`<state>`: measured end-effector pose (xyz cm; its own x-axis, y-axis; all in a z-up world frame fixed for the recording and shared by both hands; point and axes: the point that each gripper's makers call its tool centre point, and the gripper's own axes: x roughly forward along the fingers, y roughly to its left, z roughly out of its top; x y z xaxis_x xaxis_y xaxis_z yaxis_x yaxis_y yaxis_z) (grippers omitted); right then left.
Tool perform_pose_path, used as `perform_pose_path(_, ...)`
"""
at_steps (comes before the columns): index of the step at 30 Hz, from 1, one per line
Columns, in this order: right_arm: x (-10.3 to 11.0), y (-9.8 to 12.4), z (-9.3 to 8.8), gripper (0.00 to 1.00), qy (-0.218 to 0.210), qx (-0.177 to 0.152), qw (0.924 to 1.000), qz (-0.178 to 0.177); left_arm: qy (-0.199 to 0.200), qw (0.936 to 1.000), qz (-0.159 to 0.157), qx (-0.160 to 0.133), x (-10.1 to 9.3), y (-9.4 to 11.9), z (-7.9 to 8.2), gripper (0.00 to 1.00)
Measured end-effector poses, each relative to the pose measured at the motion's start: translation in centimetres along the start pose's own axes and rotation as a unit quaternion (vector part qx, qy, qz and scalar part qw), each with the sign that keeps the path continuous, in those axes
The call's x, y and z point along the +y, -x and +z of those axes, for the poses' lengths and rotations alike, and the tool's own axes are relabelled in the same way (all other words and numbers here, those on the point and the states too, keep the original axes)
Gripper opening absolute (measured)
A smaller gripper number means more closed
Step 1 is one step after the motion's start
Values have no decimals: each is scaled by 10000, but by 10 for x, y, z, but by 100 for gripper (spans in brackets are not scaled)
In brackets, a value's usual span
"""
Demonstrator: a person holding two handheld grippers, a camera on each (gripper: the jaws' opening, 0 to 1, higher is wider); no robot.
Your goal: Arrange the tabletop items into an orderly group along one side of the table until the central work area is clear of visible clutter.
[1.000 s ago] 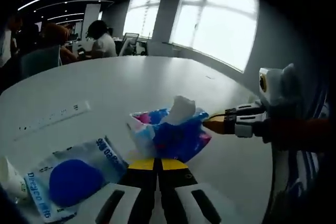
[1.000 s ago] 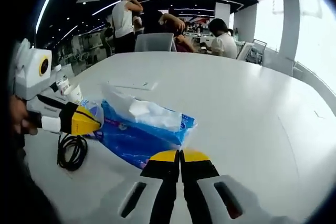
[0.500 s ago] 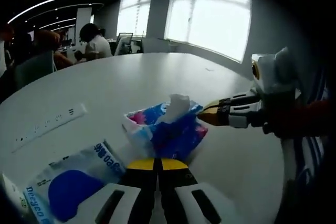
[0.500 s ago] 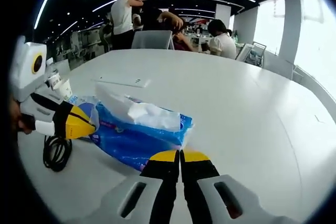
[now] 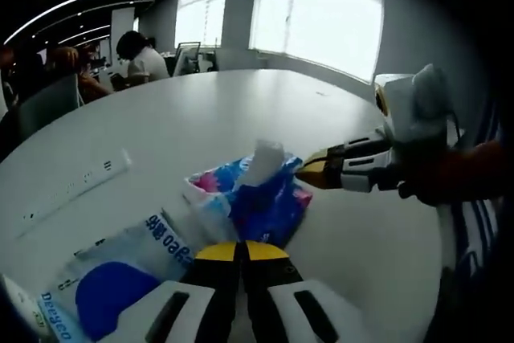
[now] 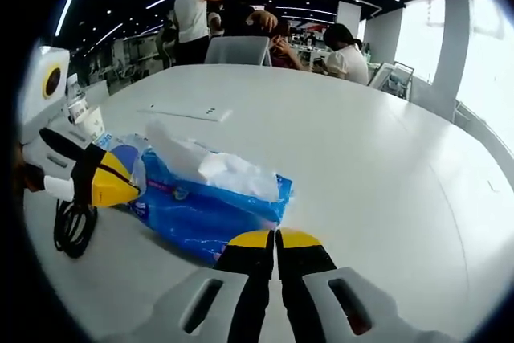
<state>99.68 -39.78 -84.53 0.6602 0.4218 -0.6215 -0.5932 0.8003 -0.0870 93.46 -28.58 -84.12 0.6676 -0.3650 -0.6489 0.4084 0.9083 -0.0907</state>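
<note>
The blue tissue pack (image 6: 210,206) is lying on the white table (image 6: 361,158), a white tissue (image 5: 263,160) sticking up from it. My left gripper (image 5: 240,251) and right gripper (image 6: 275,239) are hovering just beside it, jaws pressed together, gripping nothing. A wet-wipe packet (image 5: 120,275) is lying nearby, a black cable (image 6: 72,225) beyond.

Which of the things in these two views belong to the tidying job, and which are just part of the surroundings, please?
For the job: tissue pack, wipes packet, black cable, power strip, left gripper, right gripper.

Just surroundings: table, grey chair, windows.
</note>
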Motion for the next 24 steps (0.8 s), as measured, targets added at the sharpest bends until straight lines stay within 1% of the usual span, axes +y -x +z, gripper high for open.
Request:
perform_pose_path(3,2,-2,1,0,6,-8,10000,17,86,9999,33,114,3,-2,-6,0)
perform_pose_path(7,2,-5,0,0,-72,-1,10000,34,125,9998,32,178,4,-1,-10,1)
perform_pose_path(13,-1,-8,-9,1,-95,108,9999,23,16,9999,93,112,8,4,-6,2)
perform_pose_path(15,-1,-6,-9,4,-163,104,9998,21,-6,9999,99,86,9,5,-5,2)
perform_pose_path(19,1,0,-3,9,-305,0,9995,68,-8,9999,101,23,9,9,-2,6)
perform_pose_path(22,1,6,-1,12,-411,-43,9991,75,104,9999,-14,-116,4,13,4,6)
perform_pose_path(24,2,10,-2,17,-444,-10,9990,78,146,9997,-93,-170,1,16,6,8)
